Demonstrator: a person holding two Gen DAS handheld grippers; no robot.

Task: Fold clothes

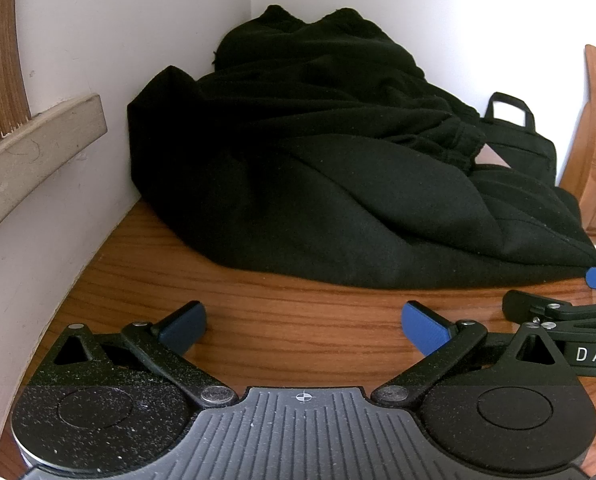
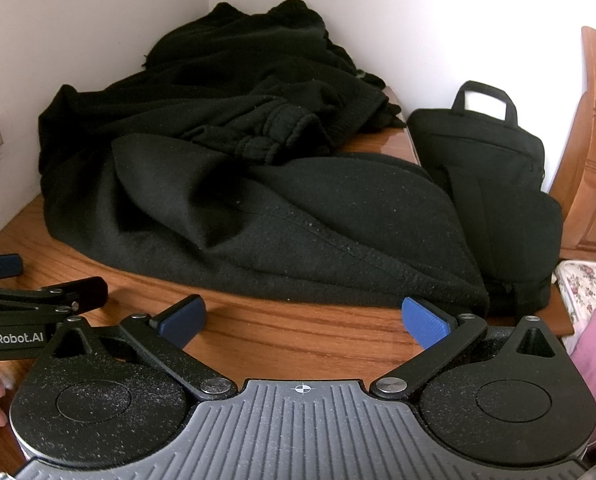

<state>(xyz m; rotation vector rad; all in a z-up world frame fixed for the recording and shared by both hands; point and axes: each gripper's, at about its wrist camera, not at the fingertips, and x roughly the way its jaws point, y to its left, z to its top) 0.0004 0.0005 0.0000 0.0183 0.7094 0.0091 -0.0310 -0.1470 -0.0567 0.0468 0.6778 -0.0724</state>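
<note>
A crumpled black garment [image 1: 318, 168] lies heaped on a wooden table [image 1: 298, 320], pushed into the wall corner; it also shows in the right wrist view [image 2: 257, 200]. A ribbed cuff [image 2: 269, 136] lies on top of the heap. My left gripper [image 1: 304, 326] is open and empty, low over the bare wood just short of the garment's near edge. My right gripper [image 2: 304, 320] is open and empty, also just short of the garment's near edge. Each gripper shows at the edge of the other's view, side by side.
A black laptop bag [image 2: 486, 168] stands against the wall to the right of the garment. A wooden headboard [image 2: 594, 152] and a floral cloth [image 2: 586, 284] lie at the far right. White walls close the back and left. A beige rail [image 1: 29, 160] runs along the left wall.
</note>
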